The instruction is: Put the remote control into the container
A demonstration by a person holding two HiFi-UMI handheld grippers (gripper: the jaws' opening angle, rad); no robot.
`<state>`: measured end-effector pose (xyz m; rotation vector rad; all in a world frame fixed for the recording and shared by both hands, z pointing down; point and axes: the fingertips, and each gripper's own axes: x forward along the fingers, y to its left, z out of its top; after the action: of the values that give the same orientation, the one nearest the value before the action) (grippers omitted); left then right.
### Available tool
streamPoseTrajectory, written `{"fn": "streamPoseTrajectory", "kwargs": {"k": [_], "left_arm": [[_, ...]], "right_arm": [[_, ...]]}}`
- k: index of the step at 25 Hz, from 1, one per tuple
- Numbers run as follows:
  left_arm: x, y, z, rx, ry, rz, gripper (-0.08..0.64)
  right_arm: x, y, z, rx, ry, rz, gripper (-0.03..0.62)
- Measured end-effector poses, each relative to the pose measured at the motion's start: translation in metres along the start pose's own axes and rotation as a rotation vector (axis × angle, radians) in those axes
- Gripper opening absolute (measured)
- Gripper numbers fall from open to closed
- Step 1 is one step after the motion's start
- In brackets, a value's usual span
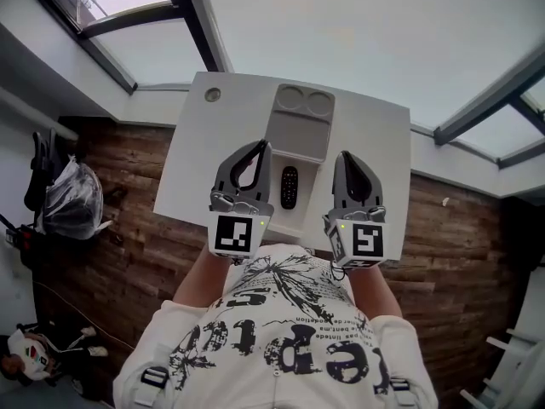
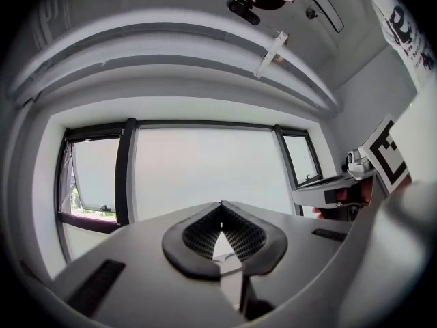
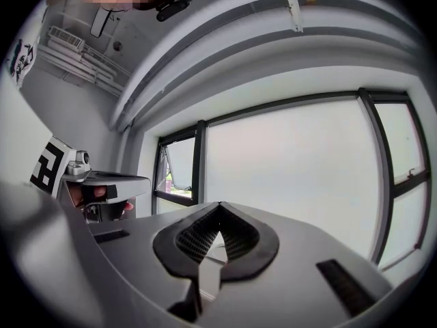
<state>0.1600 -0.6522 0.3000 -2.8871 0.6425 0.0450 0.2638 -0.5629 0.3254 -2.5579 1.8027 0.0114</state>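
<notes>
In the head view a black remote control lies on the white table, just in front of a long grey container that has two round wells at its far end. My left gripper is held up left of the remote, my right gripper right of it, both above the table. In the left gripper view the left gripper has its tips together with nothing between them. The right gripper looks the same in its own view. Both point level at the windows, so neither view shows the remote or container.
A round grommet sits in the table's far left corner. Wooden flooring surrounds the table, with a chair and a wrapped bundle at left. The right gripper shows in the left gripper view, and the left gripper in the right one.
</notes>
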Motion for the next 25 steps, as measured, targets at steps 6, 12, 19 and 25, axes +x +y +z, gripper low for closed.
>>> {"fn": "streamPoseTrajectory", "kwargs": {"k": [6,12,19,25], "left_arm": [[0.002,0.002,-0.004,-0.059,0.006,-0.004,0.009],[0.009,-0.007,-0.003,-0.055,0.000,-0.030,0.009],[0.013,-0.015,-0.008,-0.072,0.033,-0.035,0.009],[0.017,-0.018,-0.010,-0.079,0.043,-0.029,0.009]], "right_arm": [[-0.001,-0.003,0.002,-0.007,-0.019,-0.024,0.002],[-0.002,-0.005,0.001,-0.031,-0.013,0.010,0.002],[0.000,-0.008,-0.003,-0.048,0.007,0.019,0.002],[0.002,-0.014,-0.008,-0.038,0.026,0.017,0.002]]}}
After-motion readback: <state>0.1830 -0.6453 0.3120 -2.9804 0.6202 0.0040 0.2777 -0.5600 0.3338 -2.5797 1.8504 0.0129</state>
